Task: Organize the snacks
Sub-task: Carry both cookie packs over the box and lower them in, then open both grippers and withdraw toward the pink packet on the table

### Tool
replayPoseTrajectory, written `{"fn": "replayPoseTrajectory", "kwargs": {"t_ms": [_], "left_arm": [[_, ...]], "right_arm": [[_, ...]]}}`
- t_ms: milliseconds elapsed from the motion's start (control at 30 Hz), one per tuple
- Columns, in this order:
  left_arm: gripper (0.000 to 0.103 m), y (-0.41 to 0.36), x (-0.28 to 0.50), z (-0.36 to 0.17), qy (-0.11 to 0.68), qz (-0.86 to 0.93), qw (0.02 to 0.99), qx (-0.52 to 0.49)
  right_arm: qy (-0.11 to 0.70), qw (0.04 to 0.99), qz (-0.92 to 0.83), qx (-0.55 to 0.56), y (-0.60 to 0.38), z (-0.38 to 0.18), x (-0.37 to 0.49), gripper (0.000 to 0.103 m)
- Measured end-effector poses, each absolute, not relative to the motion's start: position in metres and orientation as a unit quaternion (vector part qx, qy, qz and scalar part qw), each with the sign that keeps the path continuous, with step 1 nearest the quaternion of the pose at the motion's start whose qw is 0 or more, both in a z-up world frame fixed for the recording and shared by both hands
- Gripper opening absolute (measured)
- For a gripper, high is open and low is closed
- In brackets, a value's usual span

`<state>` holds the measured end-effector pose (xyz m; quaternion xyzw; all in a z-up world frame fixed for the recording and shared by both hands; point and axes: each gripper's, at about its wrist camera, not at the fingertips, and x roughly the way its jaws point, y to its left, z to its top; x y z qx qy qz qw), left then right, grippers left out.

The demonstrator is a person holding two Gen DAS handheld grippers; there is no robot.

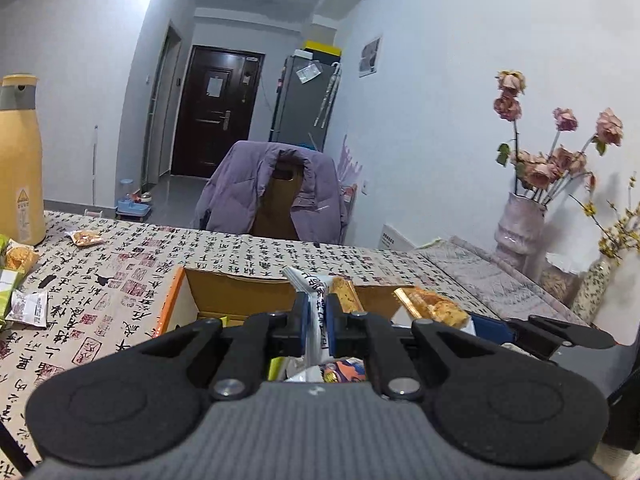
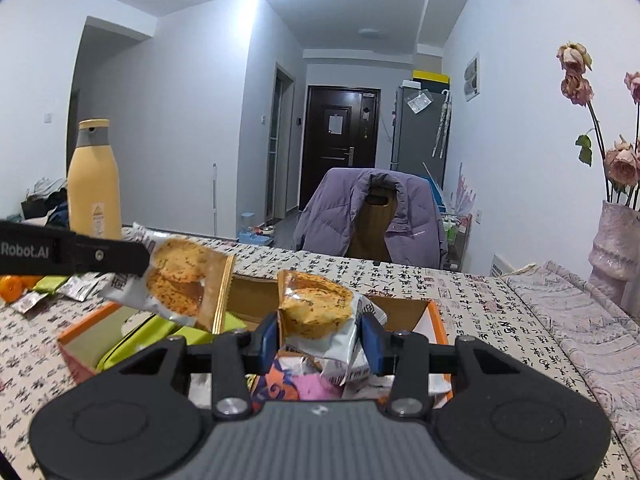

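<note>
My left gripper is shut on a white-and-orange cracker packet, held above the open cardboard box. In the right wrist view the left gripper enters from the left with that packet hanging over the box. My right gripper has its blue pads around a second cracker packet; the jaws stand fairly wide and the packet sits between them above the box. That second packet also shows in the left wrist view. Green packets and colourful wrappers lie inside the box.
A tall yellow bottle stands at the table's left. Loose snack packets and one cracker packet lie on the calligraphy tablecloth. A chair with a purple jacket is behind the table. Vases with dried roses stand right.
</note>
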<state>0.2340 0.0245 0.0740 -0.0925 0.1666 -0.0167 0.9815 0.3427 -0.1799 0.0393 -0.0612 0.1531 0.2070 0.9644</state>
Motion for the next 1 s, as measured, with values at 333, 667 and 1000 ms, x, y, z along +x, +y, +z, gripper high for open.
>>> {"fn": "replayPoseTrajectory", "kwargs": {"t_ms": [333, 667, 1000], "left_arm": [[0.01, 0.039, 0.27, 0.044, 0.189, -0.004, 0.976, -0.106], [0.013, 0.052, 0.272, 0.029, 0.206, -0.007, 0.973, -0.108], [0.103, 0.048, 0.263, 0.032, 0.177, 0.041, 0.979, -0.091]], "right_arm": [[0.146, 0.968, 0.201, -0.045, -0.182, 0.019, 0.365, 0.042], [0.172, 0.963, 0.203, -0.041, -0.187, 0.005, 0.371, 0.064], [0.174, 0.967, 0.188, -0.01, -0.199, 0.004, 0.374, 0.103]]}}
